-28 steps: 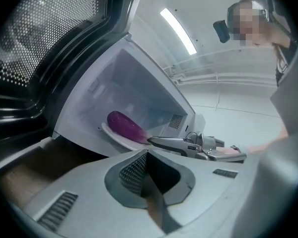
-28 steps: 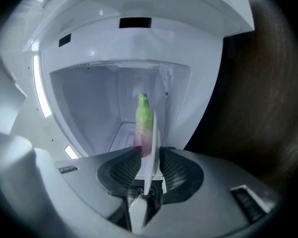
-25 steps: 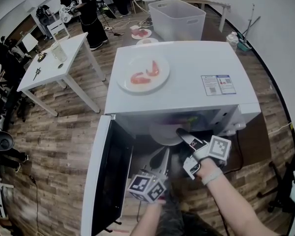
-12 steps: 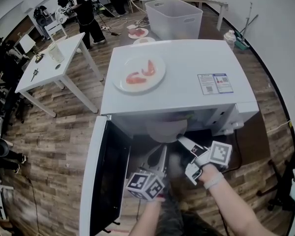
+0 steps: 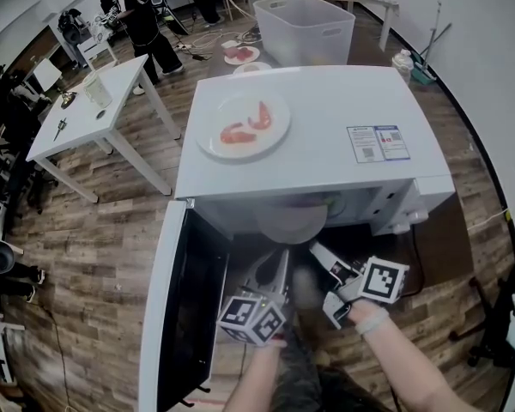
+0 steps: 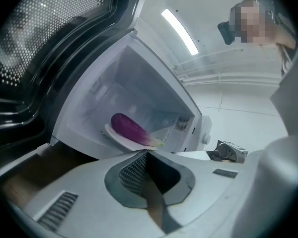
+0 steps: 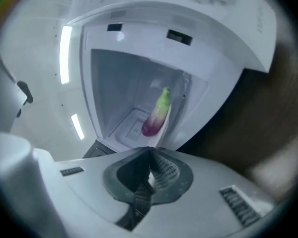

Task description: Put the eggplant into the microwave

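Grippers both empty: left gripper (image 6: pixel 146 155) pressed together, right gripper (image 7: pixel 150 152) freshly closed on nothing, eggplant (image 6: pixel 129 129) apart inside microwave (image 5: pixel 326 114).

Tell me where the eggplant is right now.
In the left gripper view, the eggplant lies on a white plate inside the open microwave, right of its swung-out door.

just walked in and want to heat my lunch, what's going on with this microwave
The eggplant already lies on a plate inside the microwave, and the door stands open. A person holds both grippers just outside the opening. The left gripper is shut and empty. The right gripper has just closed its jaws with nothing between them. The door is not yet shut.
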